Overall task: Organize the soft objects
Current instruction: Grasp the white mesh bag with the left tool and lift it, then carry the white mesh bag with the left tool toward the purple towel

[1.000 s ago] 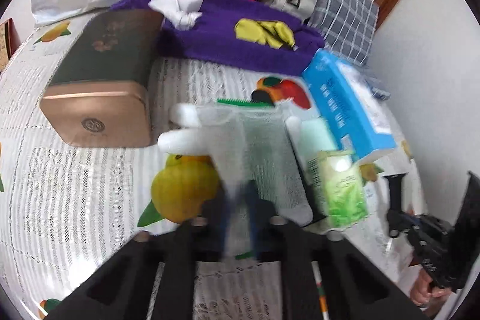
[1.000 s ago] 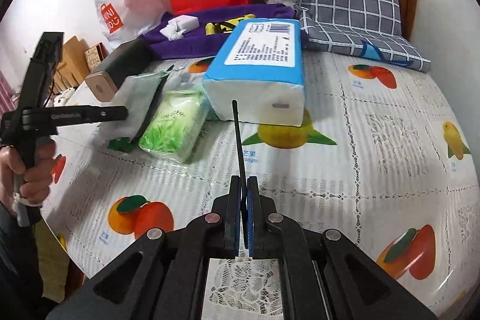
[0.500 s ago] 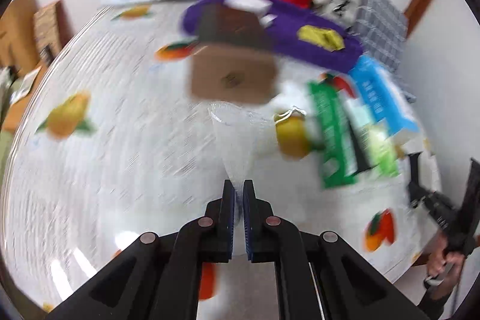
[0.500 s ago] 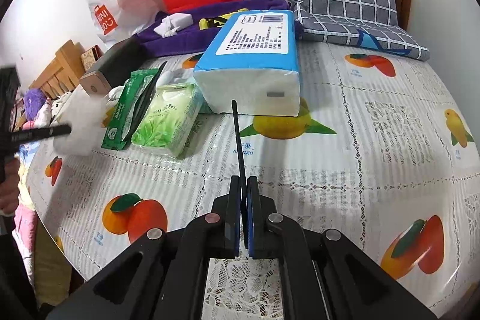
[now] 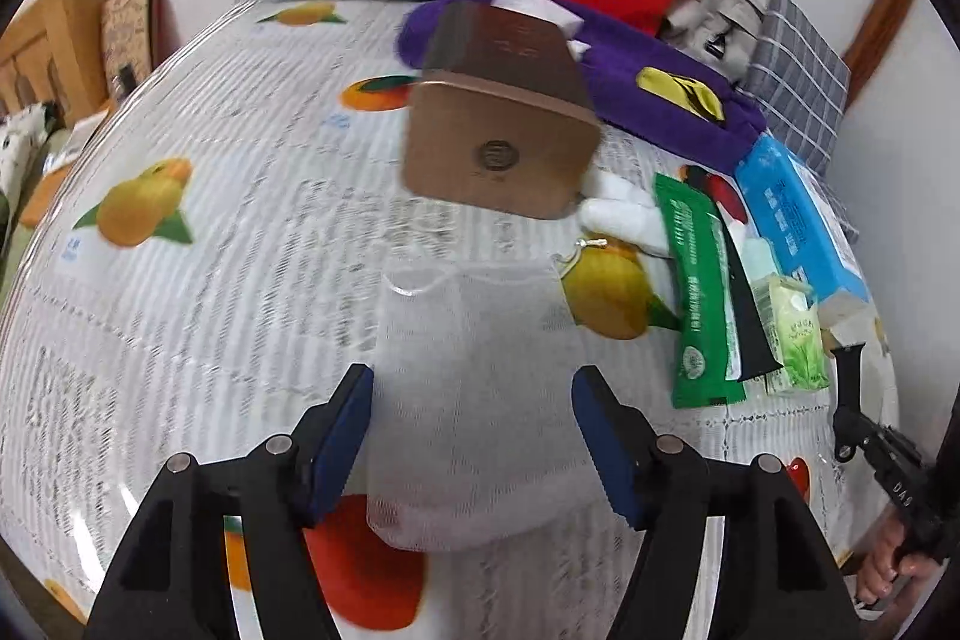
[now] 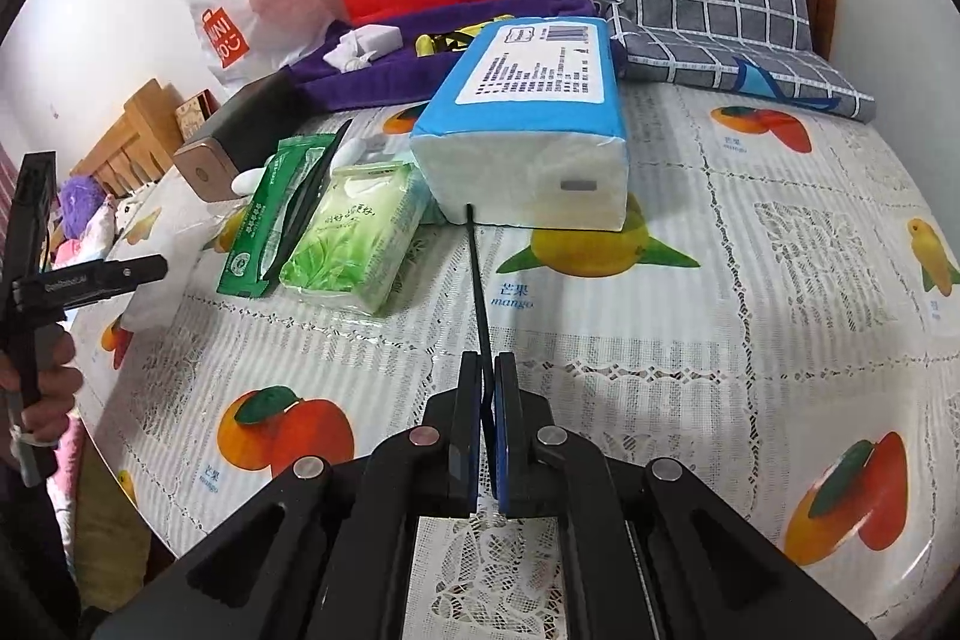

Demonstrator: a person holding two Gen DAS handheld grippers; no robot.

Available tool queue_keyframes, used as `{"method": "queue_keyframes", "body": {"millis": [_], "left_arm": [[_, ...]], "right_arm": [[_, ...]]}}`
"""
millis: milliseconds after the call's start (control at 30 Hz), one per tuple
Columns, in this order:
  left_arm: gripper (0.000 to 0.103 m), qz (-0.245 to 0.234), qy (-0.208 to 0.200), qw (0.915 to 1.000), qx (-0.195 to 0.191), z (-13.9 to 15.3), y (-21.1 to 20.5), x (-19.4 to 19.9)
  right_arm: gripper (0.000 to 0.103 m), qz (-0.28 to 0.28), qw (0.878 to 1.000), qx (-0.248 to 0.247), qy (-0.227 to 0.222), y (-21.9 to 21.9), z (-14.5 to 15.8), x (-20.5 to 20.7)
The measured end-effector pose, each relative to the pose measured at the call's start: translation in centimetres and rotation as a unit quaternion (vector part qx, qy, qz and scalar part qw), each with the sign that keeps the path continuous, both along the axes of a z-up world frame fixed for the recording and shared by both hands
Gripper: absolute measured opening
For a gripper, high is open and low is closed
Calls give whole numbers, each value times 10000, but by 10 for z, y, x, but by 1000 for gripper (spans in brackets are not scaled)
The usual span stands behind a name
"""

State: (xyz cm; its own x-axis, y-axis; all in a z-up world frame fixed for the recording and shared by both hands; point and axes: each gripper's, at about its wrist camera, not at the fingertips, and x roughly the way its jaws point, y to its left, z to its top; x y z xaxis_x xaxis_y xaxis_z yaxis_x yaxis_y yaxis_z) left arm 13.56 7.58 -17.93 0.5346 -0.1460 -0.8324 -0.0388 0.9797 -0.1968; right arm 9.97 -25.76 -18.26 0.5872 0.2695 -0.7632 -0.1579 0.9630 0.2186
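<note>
Left jaws opening off the mesh pouch; right jaws clamped shut on a thin black strip.

The left gripper (image 5: 471, 436) straddles the white mesh pouch (image 5: 474, 400) lying on the fruit-print tablecloth (image 5: 198, 316), pads clear of it. Best to pull straight back so the mesh doesn't snag. The right gripper (image 6: 487, 388) pinches the black strip (image 6: 476, 274). The pouch's contents can't be made out; the gold tin (image 5: 501, 142) stays closed.
</note>
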Motion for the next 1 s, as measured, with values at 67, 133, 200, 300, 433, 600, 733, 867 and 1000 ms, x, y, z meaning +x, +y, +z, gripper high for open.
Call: {"method": "queue_keyframes", "body": {"millis": [67, 133, 200, 300, 433, 600, 733, 867, 1000], "left_arm": [[75, -21, 10, 9998, 180, -1, -8, 3], [80, -91, 141, 9991, 402, -1, -16, 10], [83, -159, 243, 9973, 673, -3, -26, 15], [91, -154, 231, 9961, 839, -6, -35, 16], [91, -103, 126, 9946, 1024, -9, -44, 16], [42, -89, 32, 9952, 978, 0, -47, 12], [18, -115, 101, 9958, 902, 4, -47, 11], [12, -53, 189, 9977, 641, 7, -46, 6], [11, -52, 117, 9984, 550, 19, -47, -1]], "right_arm": [[4, 15, 10000, 28, -11, -1, 0, 0], [4, 32, 10000, 18, -38, -2, 0, -1], [4, 21, 10000, -47, -57, -2, -1, -1], [4, 51, 10000, 25, -46, -3, -2, 0], [4, 87, 9999, 59, -50, -3, -2, 0], [4, 119, 9999, 103, -30, -4, -4, 4], [4, 165, 9998, 81, -29, -3, -2, 6], [4, 214, 9997, 93, -54, -3, 3, 5], [4, 257, 9993, 222, -137, -7, 15, 3]]}}
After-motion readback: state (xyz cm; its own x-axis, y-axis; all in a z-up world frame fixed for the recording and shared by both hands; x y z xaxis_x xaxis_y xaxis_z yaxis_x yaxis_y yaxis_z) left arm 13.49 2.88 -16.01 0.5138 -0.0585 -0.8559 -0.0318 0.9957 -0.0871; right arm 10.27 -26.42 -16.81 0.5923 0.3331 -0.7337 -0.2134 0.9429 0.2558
